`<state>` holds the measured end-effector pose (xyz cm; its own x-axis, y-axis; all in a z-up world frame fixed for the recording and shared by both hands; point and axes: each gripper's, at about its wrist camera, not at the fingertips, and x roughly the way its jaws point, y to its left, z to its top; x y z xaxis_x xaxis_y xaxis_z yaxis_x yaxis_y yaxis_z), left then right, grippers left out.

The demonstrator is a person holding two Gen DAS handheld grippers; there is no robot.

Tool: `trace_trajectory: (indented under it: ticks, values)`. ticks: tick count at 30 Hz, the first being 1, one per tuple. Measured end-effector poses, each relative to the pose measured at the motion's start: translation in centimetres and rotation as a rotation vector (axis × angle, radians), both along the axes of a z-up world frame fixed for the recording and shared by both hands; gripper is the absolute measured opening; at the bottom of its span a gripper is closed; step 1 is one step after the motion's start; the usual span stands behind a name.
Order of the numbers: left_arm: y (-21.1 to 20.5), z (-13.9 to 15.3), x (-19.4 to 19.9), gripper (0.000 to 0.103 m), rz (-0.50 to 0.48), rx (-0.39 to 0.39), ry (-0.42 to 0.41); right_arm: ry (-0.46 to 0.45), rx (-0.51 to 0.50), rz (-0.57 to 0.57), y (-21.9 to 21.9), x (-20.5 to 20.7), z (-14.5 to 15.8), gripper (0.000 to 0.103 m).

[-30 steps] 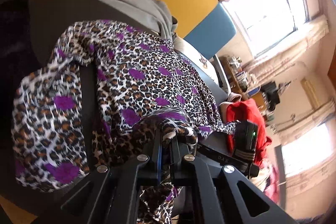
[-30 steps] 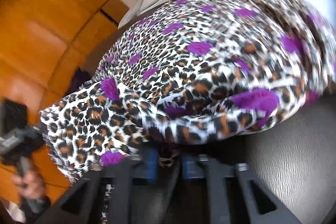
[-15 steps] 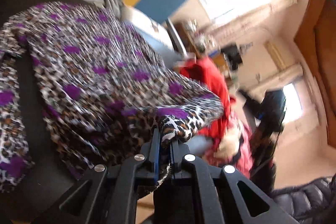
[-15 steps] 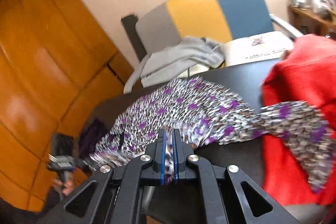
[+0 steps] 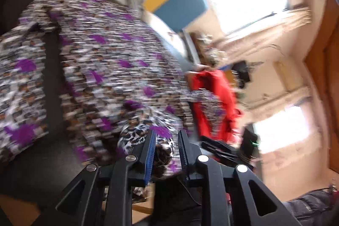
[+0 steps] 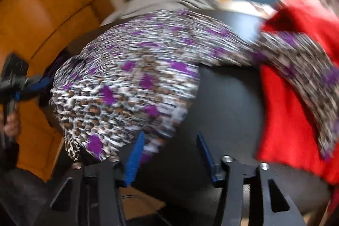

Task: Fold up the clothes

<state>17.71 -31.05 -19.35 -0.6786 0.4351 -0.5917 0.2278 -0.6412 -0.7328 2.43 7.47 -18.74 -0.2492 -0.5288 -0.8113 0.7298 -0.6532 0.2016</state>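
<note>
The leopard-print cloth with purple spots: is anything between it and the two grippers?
Nothing visible. A fold of the leopard-print cloth lies between the opening left gripper jaws; its hem sits just ahead of the opening right gripper.

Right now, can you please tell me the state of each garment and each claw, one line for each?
Leopard-print garment: folded over on the dark table, one end trailing over the red garment.
Red garment: crumpled at the table edge.
Grey garment: in a loose heap behind.
Left claw: opening, fabric between the jaws.
Right claw: opening, fabric edge beside one pad.
</note>
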Motion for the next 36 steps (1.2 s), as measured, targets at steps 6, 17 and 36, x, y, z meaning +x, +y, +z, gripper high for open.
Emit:
trace_trajectory:
  ticks: [6, 17, 36]
  values:
    - [0.4, -4.5, -1.0, 0.021, 0.055, -0.147, -0.198, 0.013, 0.209, 0.248, -7.2, 2.1, -4.1, 0.041]
    - [3.6, -4.3, -2.6, 0.017, -0.159, -0.62, -0.393, -0.111, 0.425, 0.105, 2.6, -0.6, -4.3, 0.044]
    - [-0.1, 0.3, -10.6, 0.016, 0.083, -0.502, -0.166, -0.099, -0.08, -0.187, 7.5, -5.9, 3.6, 0.065]
